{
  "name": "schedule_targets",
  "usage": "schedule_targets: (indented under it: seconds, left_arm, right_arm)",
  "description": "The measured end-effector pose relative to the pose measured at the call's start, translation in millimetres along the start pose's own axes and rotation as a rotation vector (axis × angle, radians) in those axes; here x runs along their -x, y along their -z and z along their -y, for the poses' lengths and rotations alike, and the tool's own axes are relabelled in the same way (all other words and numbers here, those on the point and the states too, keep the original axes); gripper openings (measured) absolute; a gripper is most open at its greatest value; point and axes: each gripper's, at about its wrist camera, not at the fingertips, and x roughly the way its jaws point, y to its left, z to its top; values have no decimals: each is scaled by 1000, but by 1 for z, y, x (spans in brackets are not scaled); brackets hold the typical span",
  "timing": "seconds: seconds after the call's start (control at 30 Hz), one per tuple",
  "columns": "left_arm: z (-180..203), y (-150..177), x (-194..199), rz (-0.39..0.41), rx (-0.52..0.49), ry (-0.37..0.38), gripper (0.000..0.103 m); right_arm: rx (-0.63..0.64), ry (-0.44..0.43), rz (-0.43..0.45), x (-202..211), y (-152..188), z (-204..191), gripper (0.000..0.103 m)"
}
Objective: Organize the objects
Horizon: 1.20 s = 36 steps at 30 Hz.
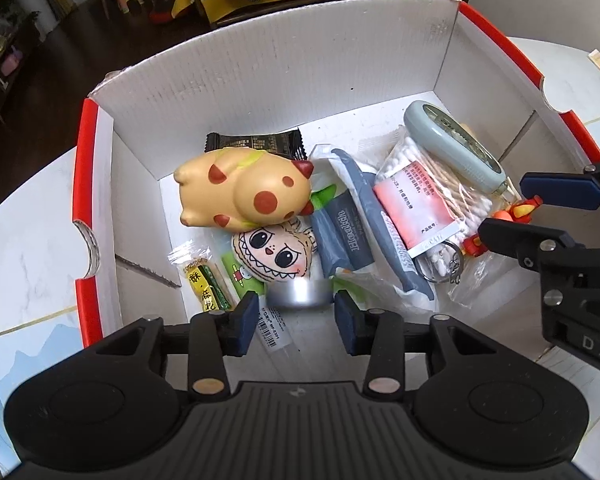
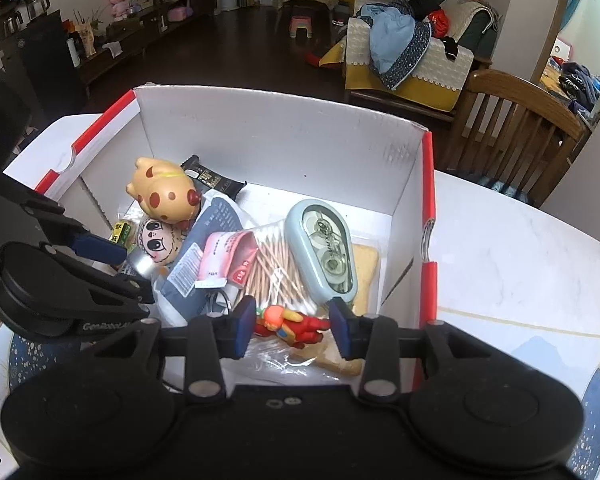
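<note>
- Your box [image 1: 260,92] is corrugated cardboard, matt white inside, with glossy red along its rims.
- The spotted pig toy [image 1: 240,192] looks like smooth, soft foam with a slight sheen.
- The cotton swabs [image 2: 276,268] show pale wooden sticks inside a clear, crinkly plastic bag.
- The pale blue correction tape [image 2: 324,248] is smooth hard plastic with a see-through window.
- The small cylinder [image 1: 300,294] reads as brushed silver metal, though it is blurred.
- The snack packets [image 1: 206,284] are shiny plastic film.
- Your left gripper [image 1: 296,322] and right gripper [image 2: 292,330] are matt black plastic with navy rubbery pads [image 1: 246,322].
- The counter [image 2: 520,260] is glossy and marble-patterned.
</note>
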Motion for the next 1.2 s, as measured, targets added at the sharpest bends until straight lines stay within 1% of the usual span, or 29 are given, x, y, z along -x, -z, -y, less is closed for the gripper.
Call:
schedule_targets:
  seconds: [0.03,0.07,0.1,0.2,0.4,0.47,0.57,0.63,0.8,0.87,1.0,1.07,1.13,1.17,1.2]
  left_arm:
    - [-1,1,1,4,8,-3,53]
    - [-1,2,3,16,15,-4,61]
    - [-2,4,6,26,19,9,63]
    - [-2,8,12,39,33,18,63]
    - [-5,17,33,100,64,33,63]
    - [-8,19,41,116,73,37,66]
    - [-11,26,55,139,83,38,66]
    - [-12,30,62,148,84,50,66]
    - [-11,42,83,201,98,40,66]
    - [-11,47,94,230,107,41,66]
    - [-8,55,115,287,118,35,67]
    - [-6,60,125,315,121,32,72]
    - [-4,67,135,343,122,32,73]
    - [-3,70,139,354,123,34,73]
    - [-2,73,143,364,124,34,73]
  right_arm:
    - [-2,-5,0,0,0,1,43]
    - [-3,-7,0,1,0,1,48]
    - [-1,-6,4,2,1,1,51]
    - [-3,-7,14,7,1,3,52]
    - [-17,-21,37,21,3,6,53]
    - [-11,-23,46,28,3,6,54]
    - [-7,-17,63,38,3,5,54]
    - [-8,-13,72,45,3,4,55]
    - [-6,-20,100,63,5,2,59]
    - [-4,-21,117,71,7,0,64]
    - [-1,-31,153,88,12,-1,66]
    - [-7,-42,171,96,15,-1,70]
    - [-11,-54,186,102,18,-1,70]
    - [-13,-63,193,106,20,-1,72]
    - [-14,-69,200,109,21,-2,76]
